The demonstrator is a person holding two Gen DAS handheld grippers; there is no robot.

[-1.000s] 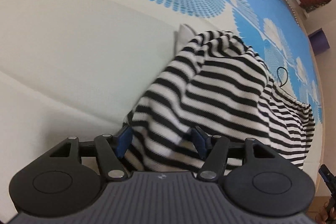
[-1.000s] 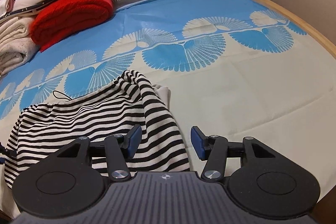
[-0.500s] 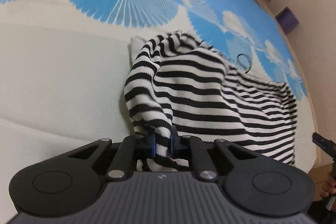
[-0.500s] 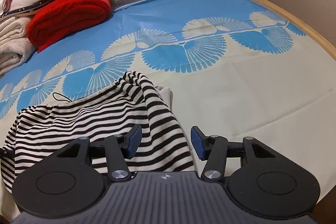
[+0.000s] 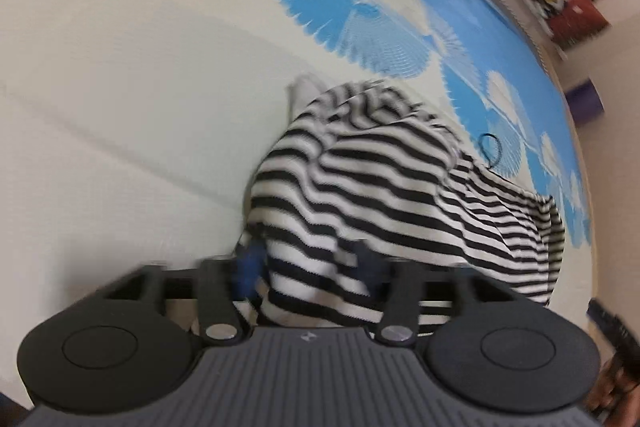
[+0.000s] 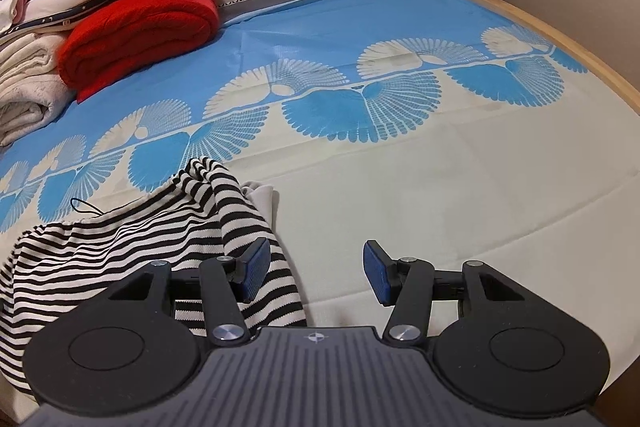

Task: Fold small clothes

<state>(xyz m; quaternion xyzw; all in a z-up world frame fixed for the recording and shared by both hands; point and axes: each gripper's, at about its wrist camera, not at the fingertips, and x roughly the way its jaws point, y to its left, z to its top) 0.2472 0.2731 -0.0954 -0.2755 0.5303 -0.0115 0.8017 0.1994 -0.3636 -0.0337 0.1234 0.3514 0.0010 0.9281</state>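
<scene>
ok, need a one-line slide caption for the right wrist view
Right gripper open beside the crumpled striped garment on the fan-print bedsheet; red blanket behind.

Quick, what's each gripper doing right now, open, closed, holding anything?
Left gripper: open, fingers either side of the striped garment, not clamped.
Right gripper: open, holding nothing, beside the garment's edge.

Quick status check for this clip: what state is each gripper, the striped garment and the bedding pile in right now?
left gripper: open, striped fabric between its jaws.
right gripper: open, holding nothing.
striped garment: bunched up, not yet folded flat.
red blanket: folded, on the bed.
white towels: folded, stacked beside the red blanket.
</scene>
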